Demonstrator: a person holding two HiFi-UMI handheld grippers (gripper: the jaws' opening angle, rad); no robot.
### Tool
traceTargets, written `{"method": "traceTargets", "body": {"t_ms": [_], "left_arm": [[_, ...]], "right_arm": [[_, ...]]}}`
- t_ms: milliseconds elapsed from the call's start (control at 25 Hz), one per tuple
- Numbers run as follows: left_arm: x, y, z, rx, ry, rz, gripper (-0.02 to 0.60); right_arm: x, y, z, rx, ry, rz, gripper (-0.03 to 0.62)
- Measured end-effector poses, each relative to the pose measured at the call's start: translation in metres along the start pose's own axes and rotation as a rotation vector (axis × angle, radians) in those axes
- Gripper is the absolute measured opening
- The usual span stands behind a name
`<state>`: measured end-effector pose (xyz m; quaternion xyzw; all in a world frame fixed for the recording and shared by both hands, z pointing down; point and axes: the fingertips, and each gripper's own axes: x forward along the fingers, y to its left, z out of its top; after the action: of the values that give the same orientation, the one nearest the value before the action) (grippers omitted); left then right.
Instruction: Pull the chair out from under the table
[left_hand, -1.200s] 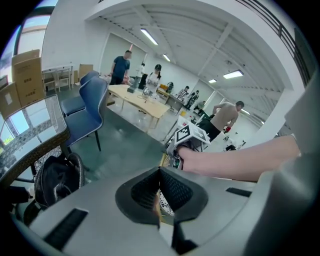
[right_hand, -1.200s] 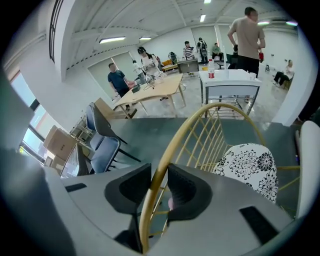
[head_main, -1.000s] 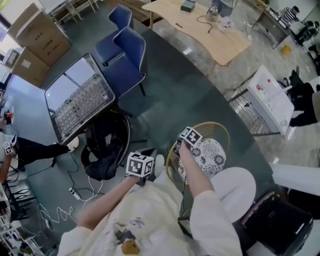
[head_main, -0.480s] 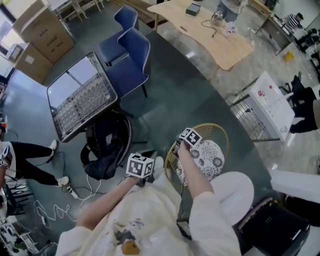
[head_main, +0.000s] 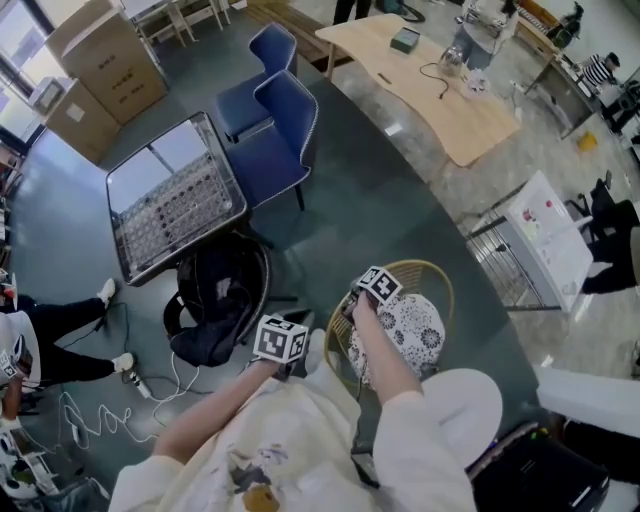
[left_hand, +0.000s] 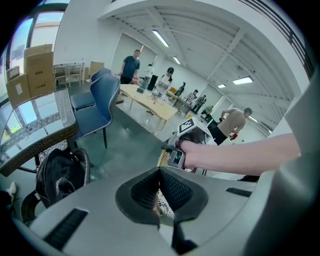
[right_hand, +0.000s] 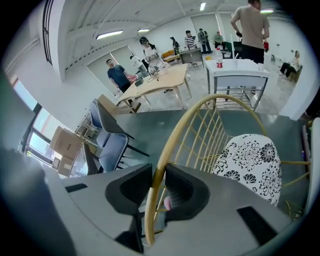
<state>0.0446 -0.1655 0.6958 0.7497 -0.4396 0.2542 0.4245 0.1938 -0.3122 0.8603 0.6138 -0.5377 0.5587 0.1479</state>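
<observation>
Beside the round white tabletop (head_main: 470, 395): the chair (head_main: 425, 320), a gold wire frame with a black-and-white flowered cushion, stands on the grey floor (head_main: 380, 190). Its seat lies just beside the tabletop's edge and is almost wholly clear of it.
Right gripper (right_hand: 157, 182): its fingers are clamped on the gold top rim of the chair's back, with the thin tube running up between the two dark pads. The person's arm reaches down over the seat to it.
Left gripper (left_hand: 159, 190): its fingers are together with nothing between them. It is held low, just left of the chair and apart from the frame; its own view looks across at the right gripper and the hand on it.
Chair back: the curved wire hoop faces away from the person, with thin gold bars fanning down to the cushion.
Left of the chair: a black backpack (head_main: 215, 300) sits in a dark wicker seat under a glass-topped table (head_main: 170, 200).
Farther off: two blue chairs (head_main: 280, 120), a long wooden table (head_main: 440, 90), cardboard boxes (head_main: 100, 55) and a white wire cart (head_main: 540, 235).
</observation>
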Motion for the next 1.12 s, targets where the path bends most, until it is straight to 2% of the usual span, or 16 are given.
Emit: {"method": "traceTargets", "body": {"t_ms": [280, 560, 1120], "left_arm": [[0.006, 0.009, 0.013, -0.029, -0.015, 0.016, 0.002], [0.014, 0.022, 0.030, -0.049, -0.021, 0.042, 0.002], [0.024, 0.061, 0.079, -0.140, -0.075, 0.095, 0.002]], "right_arm": [[0.013, 0.014, 0.015, -0.025, -0.013, 0.023, 0.084], [0.029, 0.039, 0.028, -0.016, 0.022, 0.045, 0.086], [0.063, 0.090, 0.057, -0.041, 0.075, 0.095, 0.091]]}}
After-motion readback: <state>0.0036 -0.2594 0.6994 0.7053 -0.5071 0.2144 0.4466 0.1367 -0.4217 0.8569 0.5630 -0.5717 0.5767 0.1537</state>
